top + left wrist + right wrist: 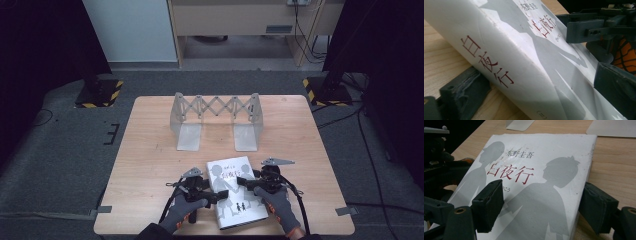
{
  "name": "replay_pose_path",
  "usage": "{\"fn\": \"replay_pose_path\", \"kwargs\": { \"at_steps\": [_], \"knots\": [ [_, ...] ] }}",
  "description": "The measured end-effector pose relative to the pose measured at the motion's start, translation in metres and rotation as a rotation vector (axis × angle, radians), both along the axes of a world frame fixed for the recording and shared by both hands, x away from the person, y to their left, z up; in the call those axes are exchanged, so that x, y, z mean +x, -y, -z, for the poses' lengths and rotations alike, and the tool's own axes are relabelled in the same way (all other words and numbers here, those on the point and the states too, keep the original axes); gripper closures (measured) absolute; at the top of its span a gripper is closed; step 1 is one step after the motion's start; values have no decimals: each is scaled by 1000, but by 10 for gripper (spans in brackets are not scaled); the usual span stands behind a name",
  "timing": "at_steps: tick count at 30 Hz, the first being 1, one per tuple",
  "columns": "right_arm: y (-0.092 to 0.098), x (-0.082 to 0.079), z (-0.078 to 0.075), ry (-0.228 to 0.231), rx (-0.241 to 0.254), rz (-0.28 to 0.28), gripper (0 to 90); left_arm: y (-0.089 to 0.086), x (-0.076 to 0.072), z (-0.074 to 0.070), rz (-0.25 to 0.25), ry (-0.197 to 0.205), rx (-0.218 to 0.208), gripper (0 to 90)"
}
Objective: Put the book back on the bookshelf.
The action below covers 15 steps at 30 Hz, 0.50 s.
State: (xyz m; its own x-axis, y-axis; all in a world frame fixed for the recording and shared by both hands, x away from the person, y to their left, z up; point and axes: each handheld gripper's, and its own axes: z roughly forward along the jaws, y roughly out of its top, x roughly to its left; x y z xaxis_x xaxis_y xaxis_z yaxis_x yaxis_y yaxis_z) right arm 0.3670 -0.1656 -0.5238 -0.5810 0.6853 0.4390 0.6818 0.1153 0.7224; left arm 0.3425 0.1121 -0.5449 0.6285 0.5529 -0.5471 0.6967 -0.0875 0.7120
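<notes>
- The white book (235, 192) lies flat near the front edge of the bench (150, 165), between the two grippers, with the folding bookend rack (216, 120) well apart behind it. Judging by that, the work in hand is to lift the book and stand it in the rack.
- The left gripper (212, 192) straddles the spine side: in the left gripper view one jaw lies under the spine on the wood and the other over the cover, the jaws standing wide. I cannot tell whether the pads actually press. If not, the book (524, 62) could slide out the moment it is raised.
- The right gripper (246, 184) takes the opposite edge, one jaw on the cover and one at the page side; in the right gripper view the jaws bracket the book (544, 170) partly closed. A jaw pinching only the cover could let the pages sag open.
- Uneven lifting by the two hands could twist the book or crease its cover.
- The book sits close to the bench edge, so a slip could drop it to the floor.
- Carried too low, it could knock the light rack askew.
</notes>
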Motion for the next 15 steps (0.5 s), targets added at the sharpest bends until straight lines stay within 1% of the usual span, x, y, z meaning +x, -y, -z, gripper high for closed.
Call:
{"fn": "replay_pose_path", "kwargs": {
  "at_steps": [4,6,7,11,13,14,15],
  "knots": [
    [0,-1,0,4,-5,3,244,0,1,0,-1,0,0,0],
    [0,-1,0,4,-3,9,243,0,2,1,-2,-6,-16,0],
    [0,-1,0,-1,3,15,243,0,2,1,-2,-6,-16,0],
    [1,-1,2,2,8,27,244,-2,7,3,-1,-27,-59,6],
    [1,-1,2,1,10,31,244,-3,8,3,-4,-27,-58,18],
    [1,-1,2,1,11,33,246,-3,8,2,-10,-23,-42,38],
    [1,-1,1,-2,17,32,251,-3,8,2,-21,-28,-45,96]
  ]
}}
